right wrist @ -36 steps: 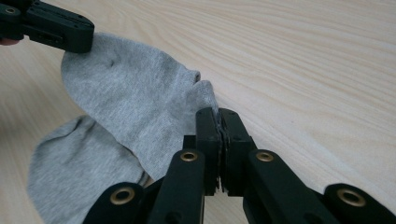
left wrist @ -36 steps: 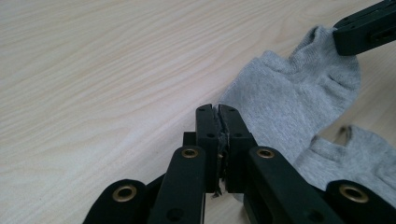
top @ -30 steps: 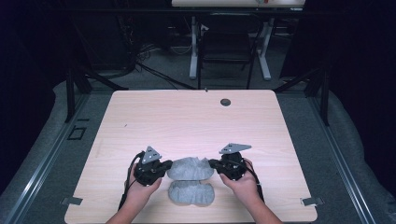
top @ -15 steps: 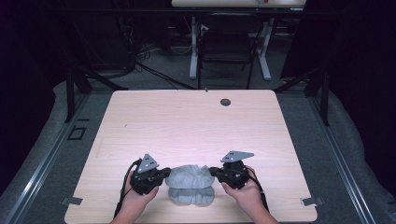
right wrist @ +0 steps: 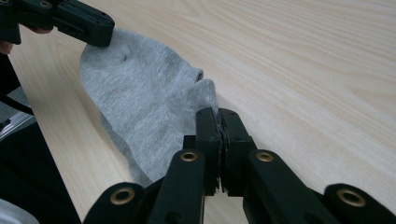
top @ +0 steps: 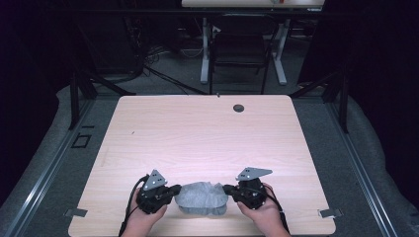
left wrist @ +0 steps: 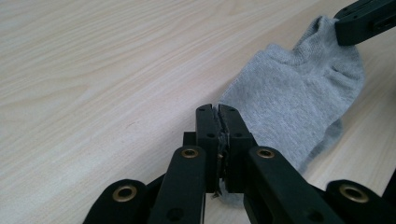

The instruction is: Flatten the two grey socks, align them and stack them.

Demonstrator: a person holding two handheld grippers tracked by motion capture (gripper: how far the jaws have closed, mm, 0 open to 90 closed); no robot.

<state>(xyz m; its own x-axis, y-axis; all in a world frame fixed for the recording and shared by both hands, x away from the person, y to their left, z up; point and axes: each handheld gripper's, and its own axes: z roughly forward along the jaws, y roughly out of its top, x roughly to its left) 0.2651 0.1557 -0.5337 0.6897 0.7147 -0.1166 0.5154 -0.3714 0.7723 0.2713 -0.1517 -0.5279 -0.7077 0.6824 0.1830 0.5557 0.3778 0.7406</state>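
Grey sock (top: 201,196) stretched between left hand-held gripper (top: 174,189) and right hand-held gripper (top: 228,188).

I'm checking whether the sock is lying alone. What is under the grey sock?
The grey sock lies on the bare wooden table, pinched at either end by the left gripper and right gripper. Anything beneath its folded layers is covered.

High view looks down from above – both gripper views sit low and close, sharing the grey sock (left wrist: 299,88) and table (top: 197,128).
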